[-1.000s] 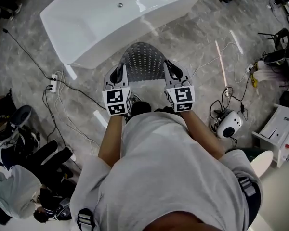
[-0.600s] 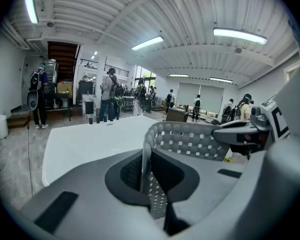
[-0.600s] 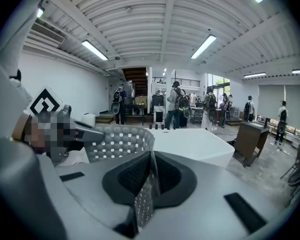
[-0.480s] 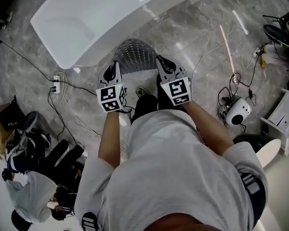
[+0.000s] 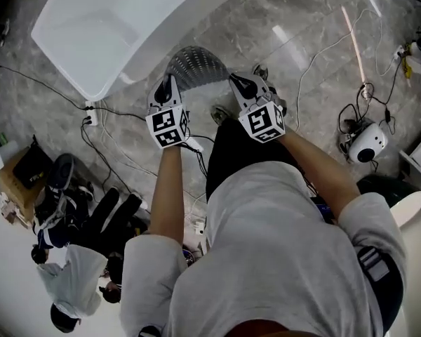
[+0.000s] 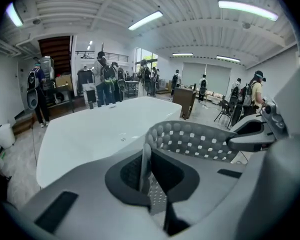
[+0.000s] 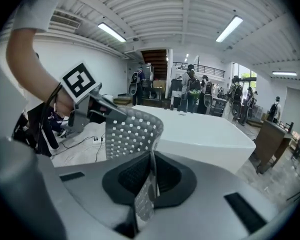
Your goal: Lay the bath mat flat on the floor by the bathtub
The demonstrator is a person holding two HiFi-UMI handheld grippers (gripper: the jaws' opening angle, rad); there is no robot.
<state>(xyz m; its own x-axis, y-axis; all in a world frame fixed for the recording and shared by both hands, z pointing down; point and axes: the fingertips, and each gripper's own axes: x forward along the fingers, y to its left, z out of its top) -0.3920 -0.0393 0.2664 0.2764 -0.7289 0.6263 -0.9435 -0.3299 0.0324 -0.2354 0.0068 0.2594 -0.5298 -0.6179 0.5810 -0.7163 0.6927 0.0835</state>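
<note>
A person holds a grey perforated mat (image 5: 195, 67) off the floor, just beside a white tub (image 5: 84, 27). The left gripper (image 5: 166, 90) and right gripper (image 5: 240, 84) each pinch one edge, jaws nearly together.

One bath mat (image 5: 196, 65), one bathtub (image 5: 91, 27)

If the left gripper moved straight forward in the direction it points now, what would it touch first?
The left gripper is shut on the grey bath mat; beyond that, it would probably meet the white bathtub, which lies straight ahead. Depth is unclear.
</note>
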